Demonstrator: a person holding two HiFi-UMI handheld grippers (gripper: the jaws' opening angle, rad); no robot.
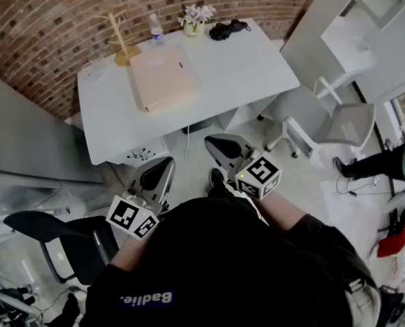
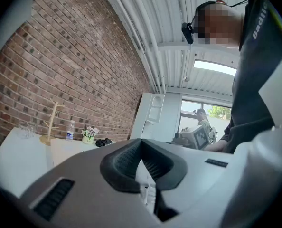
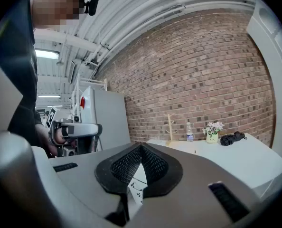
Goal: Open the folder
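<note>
1. The folder (image 1: 163, 79) is pale pinkish-beige and lies flat and closed on the white table (image 1: 250, 73), with a small dark mark near its far right edge.
2. Just beyond the folder's far left corner stands a wooden branch rack (image 1: 121, 39).
3. A water bottle (image 1: 156, 28) stands just beyond the folder's far edge.
4. Farther right of the folder, along the same far side, sit a vase of pale flowers (image 1: 196, 20) and a black bundle (image 1: 228, 28).
5. The left hand-held gripper (image 1: 167, 163) is held in the air on the near side of the folder, off the table and well apart from the folder. In the left gripper view its jaws are pressed fully together with nothing between them (image 2: 141, 141).
6. The right hand-held gripper (image 1: 213, 142) hangs to the near right of the folder, also off the table and touching nothing. In the right gripper view its ribbed pads meet at the tip, and it holds nothing (image 3: 141, 146).
7. Well to the right of the folder stands a grey chair (image 1: 339, 121) on the floor.
</note>
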